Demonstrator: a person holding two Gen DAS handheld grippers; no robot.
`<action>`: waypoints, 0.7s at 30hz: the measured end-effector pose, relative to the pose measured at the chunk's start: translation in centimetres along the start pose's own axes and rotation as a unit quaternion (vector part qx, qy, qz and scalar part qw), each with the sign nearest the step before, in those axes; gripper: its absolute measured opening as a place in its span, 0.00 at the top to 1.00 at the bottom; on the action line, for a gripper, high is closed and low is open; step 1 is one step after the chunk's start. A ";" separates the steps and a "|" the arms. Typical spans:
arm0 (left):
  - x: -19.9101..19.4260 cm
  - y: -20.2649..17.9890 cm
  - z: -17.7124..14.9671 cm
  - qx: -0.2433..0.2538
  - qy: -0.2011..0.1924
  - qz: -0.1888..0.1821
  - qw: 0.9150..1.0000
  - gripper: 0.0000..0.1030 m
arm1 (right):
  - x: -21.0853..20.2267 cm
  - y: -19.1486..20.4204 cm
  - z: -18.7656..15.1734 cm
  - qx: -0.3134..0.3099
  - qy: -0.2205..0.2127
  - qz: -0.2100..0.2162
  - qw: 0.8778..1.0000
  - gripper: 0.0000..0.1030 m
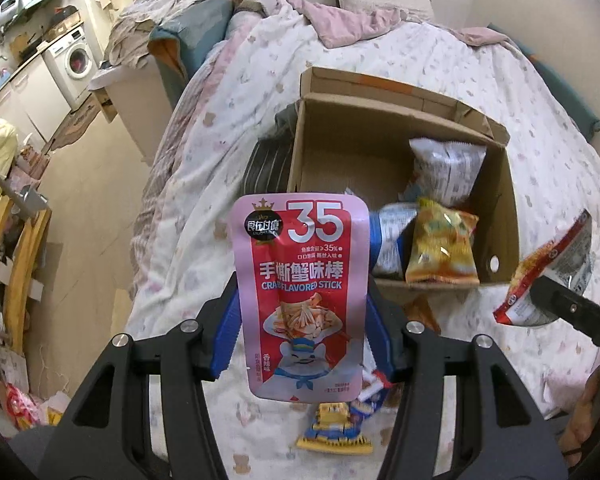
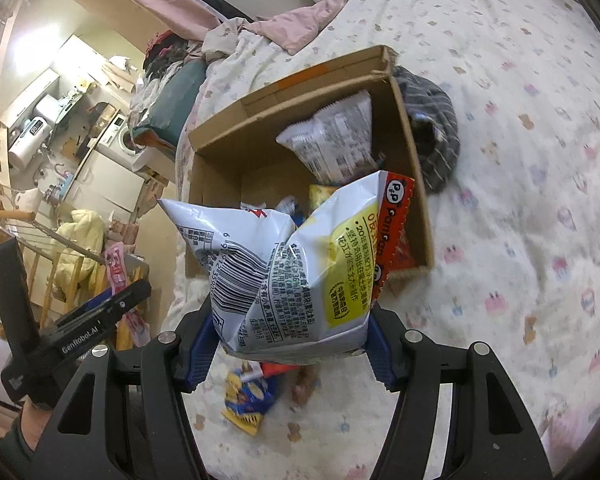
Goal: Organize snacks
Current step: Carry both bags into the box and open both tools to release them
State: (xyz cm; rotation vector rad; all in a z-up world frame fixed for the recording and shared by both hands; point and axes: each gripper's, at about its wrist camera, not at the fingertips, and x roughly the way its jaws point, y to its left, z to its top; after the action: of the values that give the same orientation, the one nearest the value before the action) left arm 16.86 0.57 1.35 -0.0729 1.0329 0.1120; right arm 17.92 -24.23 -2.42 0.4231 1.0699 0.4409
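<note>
Above the cardboard box [image 1: 500, 200], left tongs [image 1: 302, 312] pinch a glossy flat pouch [image 1: 300, 280], right tongs [image 2: 290, 344] a crinkled bag [image 2: 284, 264]

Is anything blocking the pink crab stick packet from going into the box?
Nothing visible does. The left gripper holds the crab stick packet before the open box; the bags inside leave room.

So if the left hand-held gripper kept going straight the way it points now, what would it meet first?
Probably the cardboard box: past the crab stick pouch clamped in the left hand-held gripper, the line runs toward its near left corner or the quilt beside it. Depth is hard to judge.
</note>
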 end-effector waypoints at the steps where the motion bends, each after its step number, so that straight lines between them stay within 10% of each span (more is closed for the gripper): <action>1: 0.3 -0.1 0.4 0.001 0.000 -0.001 1.000 0.50 | 0.6 0.3 0.8 -0.002 0.003 -0.001 1.000 0.36; 21: 5.8 2.9 5.6 -0.015 -0.002 -0.022 1.000 0.50 | 14.8 5.6 9.5 -0.016 0.081 0.021 0.996 0.32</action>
State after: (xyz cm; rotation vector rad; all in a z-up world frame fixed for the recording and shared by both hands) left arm 24.19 4.46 -0.81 -0.1222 1.0246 0.0864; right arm 31.77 -12.75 -6.38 0.3878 1.2105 0.5359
